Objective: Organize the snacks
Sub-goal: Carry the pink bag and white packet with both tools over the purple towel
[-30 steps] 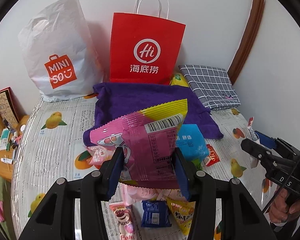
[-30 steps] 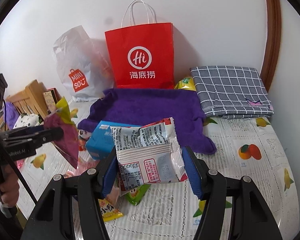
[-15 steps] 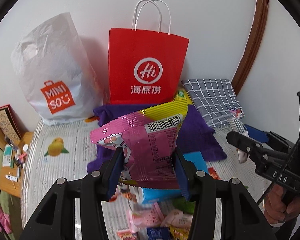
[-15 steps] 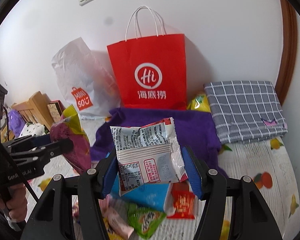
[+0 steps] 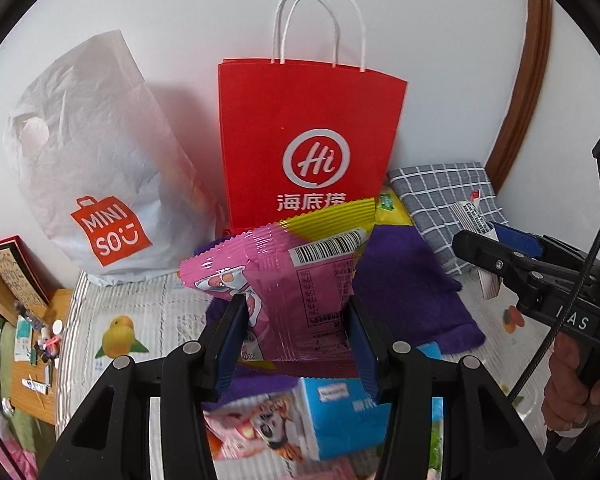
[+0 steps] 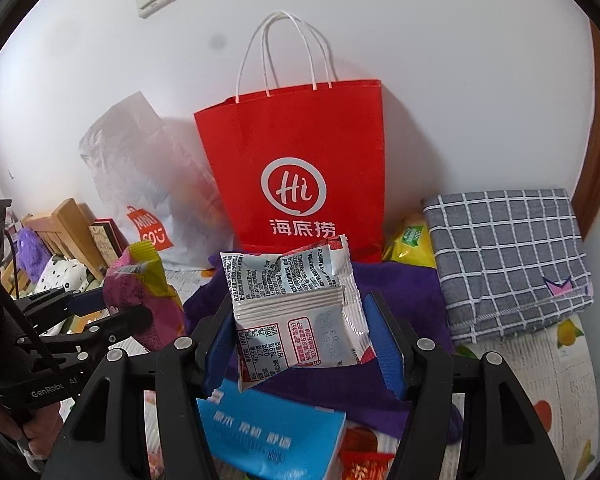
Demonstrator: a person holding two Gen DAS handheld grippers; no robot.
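Note:
My left gripper [image 5: 296,316] is shut on a pink and yellow snack bag [image 5: 284,280], held up in front of the red paper bag [image 5: 308,136]. The same pink bag [image 6: 140,296] shows at the left of the right wrist view. My right gripper [image 6: 302,330] is shut on a white and red snack packet [image 6: 296,312], also raised before the red paper bag [image 6: 300,168]. That packet's edge [image 5: 474,220] pokes out of the other gripper at the right of the left wrist view. More snacks lie below: a blue pack [image 6: 268,436] and a pink wrapper [image 5: 256,428].
A white Miniso plastic bag [image 5: 96,168] stands left of the red bag against the wall. A purple towel [image 5: 408,284] lies under the grippers, a grey checked cloth [image 6: 504,256] folded at the right, a yellow bag [image 6: 410,244] behind. The fruit-print cover [image 5: 140,312] ends at a wooden edge on the left.
Both grippers have moved forward and slightly up toward the red paper bag, each still holding its snack. The loose snacks on the cover have slid down toward the bottom of both views.

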